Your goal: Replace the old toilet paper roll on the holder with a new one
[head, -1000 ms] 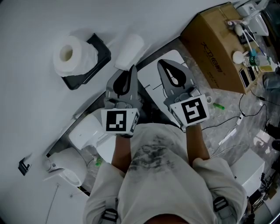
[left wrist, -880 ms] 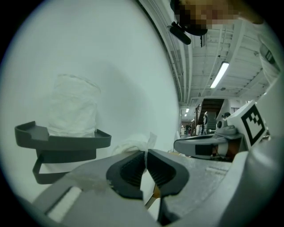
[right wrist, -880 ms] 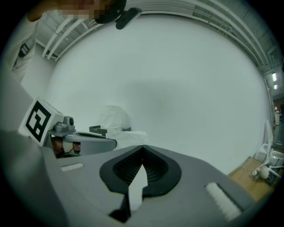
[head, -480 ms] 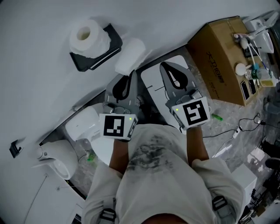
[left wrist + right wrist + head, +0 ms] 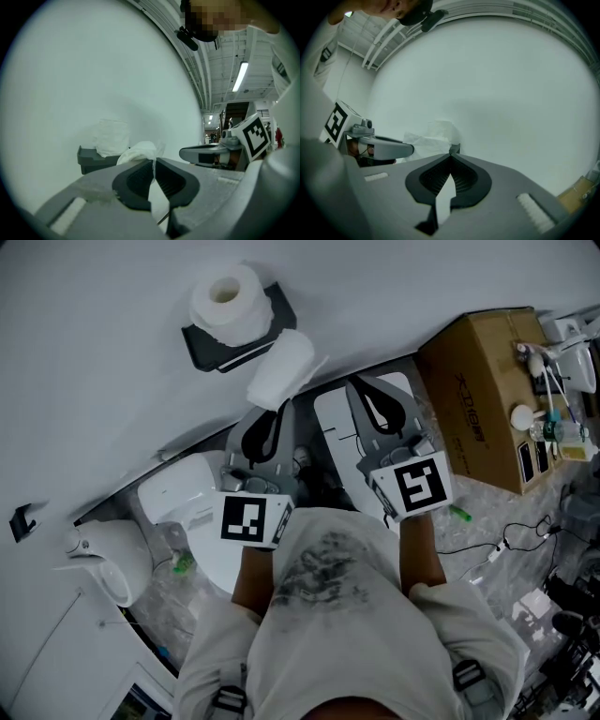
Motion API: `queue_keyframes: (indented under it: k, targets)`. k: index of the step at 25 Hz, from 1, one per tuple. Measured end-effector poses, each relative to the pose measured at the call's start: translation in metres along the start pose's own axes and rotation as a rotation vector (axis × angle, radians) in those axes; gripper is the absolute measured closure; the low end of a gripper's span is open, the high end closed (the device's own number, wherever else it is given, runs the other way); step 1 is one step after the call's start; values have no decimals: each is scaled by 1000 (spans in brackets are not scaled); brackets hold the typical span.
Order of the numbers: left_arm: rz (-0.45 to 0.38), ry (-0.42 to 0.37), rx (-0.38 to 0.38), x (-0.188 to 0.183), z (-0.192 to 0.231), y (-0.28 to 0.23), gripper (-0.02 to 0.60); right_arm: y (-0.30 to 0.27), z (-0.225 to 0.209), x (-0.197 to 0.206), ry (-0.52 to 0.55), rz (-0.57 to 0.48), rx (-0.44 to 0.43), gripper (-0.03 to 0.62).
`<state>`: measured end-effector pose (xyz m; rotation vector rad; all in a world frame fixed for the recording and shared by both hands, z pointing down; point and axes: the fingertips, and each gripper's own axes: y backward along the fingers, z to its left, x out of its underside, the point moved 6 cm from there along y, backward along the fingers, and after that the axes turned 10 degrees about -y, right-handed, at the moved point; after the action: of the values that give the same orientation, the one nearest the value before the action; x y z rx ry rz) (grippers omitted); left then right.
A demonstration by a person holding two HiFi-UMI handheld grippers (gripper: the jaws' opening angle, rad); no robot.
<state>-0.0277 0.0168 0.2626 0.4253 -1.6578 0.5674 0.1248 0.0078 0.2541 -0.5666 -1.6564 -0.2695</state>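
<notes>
Head view: the left gripper [image 5: 281, 405] grasps a white wrapped toilet roll [image 5: 279, 369] bound for the black wall holder [image 5: 208, 345]; the right gripper [image 5: 356, 383] has its jaws clenched empty.

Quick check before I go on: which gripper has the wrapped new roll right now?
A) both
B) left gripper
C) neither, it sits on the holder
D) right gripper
B: the left gripper pinches the wrapped new roll by its wrapper; the right gripper is shut with nothing in it.
</notes>
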Motion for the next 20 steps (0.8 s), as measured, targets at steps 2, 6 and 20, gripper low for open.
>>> queue_keyframes:
  k: [2,6,20]
  targets:
    - [4,5,-25,0,5,5,566,-5,4,-1,5,1,-19,594]
    - [6,-5,-62,-2,14,14,566,-14,9,-4,13,2,-55,594]
    - [20,1,-172,-2,45,45,566,-50,29,-13,51,-6,-150,594]
